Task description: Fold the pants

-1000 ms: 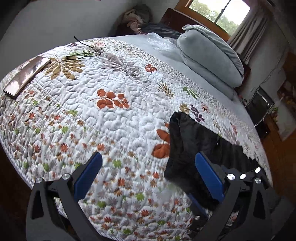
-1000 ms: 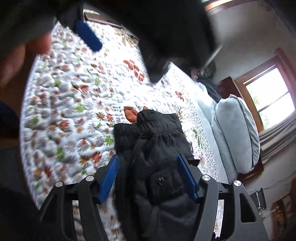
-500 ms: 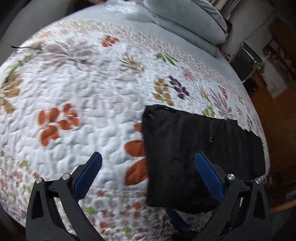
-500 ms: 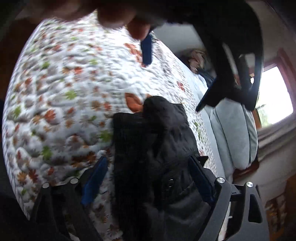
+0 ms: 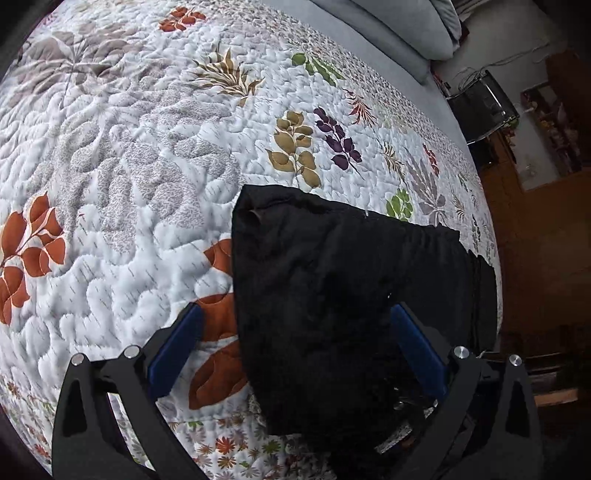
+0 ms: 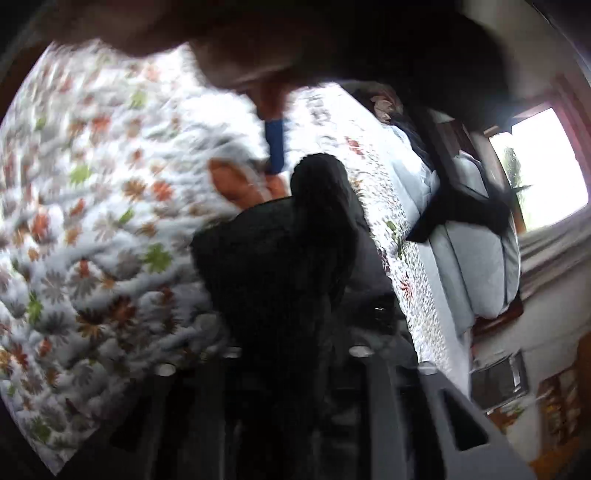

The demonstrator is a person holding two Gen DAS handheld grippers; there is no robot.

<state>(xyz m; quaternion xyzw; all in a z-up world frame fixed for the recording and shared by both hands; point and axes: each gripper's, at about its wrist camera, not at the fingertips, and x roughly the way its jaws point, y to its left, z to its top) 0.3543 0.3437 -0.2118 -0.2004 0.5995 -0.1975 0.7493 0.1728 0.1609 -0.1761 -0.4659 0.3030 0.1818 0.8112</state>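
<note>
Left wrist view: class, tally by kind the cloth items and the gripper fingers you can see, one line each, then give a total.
Black pants: 1
Floral quilt: 1
Grey pillows: 1
Blue gripper fingers: 2
Total: 5

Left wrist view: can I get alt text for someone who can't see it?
Black pants, folded into a thick block, lie on a white floral quilt. The left tool, open with blue pads, straddles the block's near edge. A grey pillow lies at the far end of the bed.

Blurred black pants (image 6: 295,258) on floral quilt (image 6: 92,221)
</note>
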